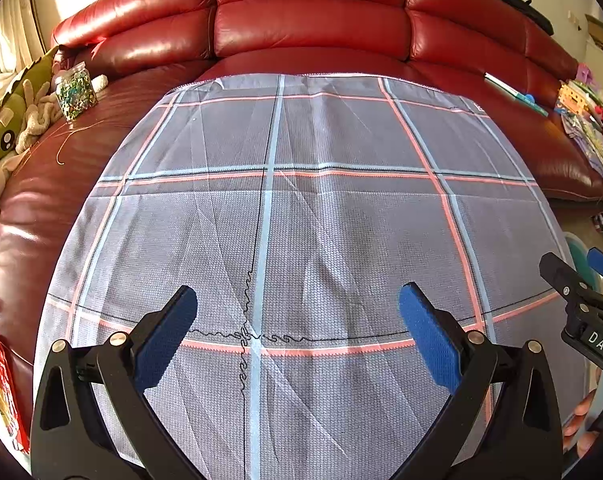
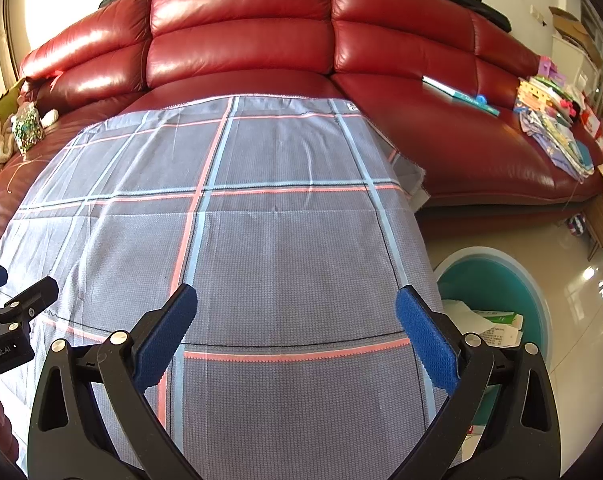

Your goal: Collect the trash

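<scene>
A grey checked cloth with pink and light-blue stripes covers a table in front of a red sofa; no loose trash shows on it. My left gripper hovers open over the cloth's near part with nothing between its blue pads. My right gripper is also open and empty, above the cloth's right side. A teal bin stands on the floor to the right of the table, holding crumpled white paper and cartons. Each gripper shows at the edge of the other's view: the right gripper, the left gripper.
A red leather sofa curves behind the table. Plush toys and a jar of small coloured bits sit on its left seat; books and toys pile up at its right end. A red package lies at the lower left.
</scene>
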Tool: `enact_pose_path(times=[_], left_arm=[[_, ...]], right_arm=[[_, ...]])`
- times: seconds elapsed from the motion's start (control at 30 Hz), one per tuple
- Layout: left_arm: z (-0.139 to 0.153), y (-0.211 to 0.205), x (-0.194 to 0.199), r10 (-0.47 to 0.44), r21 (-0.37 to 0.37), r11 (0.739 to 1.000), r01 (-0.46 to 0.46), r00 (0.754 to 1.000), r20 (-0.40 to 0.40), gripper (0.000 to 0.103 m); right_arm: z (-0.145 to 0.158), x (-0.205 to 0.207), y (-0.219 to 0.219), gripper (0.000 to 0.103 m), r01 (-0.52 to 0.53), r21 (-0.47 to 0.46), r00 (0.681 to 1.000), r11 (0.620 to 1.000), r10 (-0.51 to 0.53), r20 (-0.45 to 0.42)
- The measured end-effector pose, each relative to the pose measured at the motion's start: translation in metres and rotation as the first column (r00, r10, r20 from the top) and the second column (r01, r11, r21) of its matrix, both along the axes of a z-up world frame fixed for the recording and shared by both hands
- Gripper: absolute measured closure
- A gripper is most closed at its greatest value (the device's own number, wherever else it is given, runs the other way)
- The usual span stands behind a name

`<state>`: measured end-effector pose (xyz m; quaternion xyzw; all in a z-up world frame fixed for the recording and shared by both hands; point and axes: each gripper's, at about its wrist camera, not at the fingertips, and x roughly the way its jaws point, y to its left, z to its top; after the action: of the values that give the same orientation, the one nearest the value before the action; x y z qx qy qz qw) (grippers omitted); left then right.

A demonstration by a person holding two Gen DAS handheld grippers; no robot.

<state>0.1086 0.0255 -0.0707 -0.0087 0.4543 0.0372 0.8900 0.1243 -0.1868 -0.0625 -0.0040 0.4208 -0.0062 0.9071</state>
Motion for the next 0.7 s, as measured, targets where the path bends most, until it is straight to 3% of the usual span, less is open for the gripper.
enact_pose_path(times=[0.7], left_arm=[[-0.0033, 0.0013, 0.0036, 0.014, 0.023, 1.0, -0.013, 1.0, -0.027, 0.006]], right_arm=[[0.006, -0.0006, -0.001, 0.003, 0.011, -0.001, 1.0, 1.0, -0.011, 0.008]])
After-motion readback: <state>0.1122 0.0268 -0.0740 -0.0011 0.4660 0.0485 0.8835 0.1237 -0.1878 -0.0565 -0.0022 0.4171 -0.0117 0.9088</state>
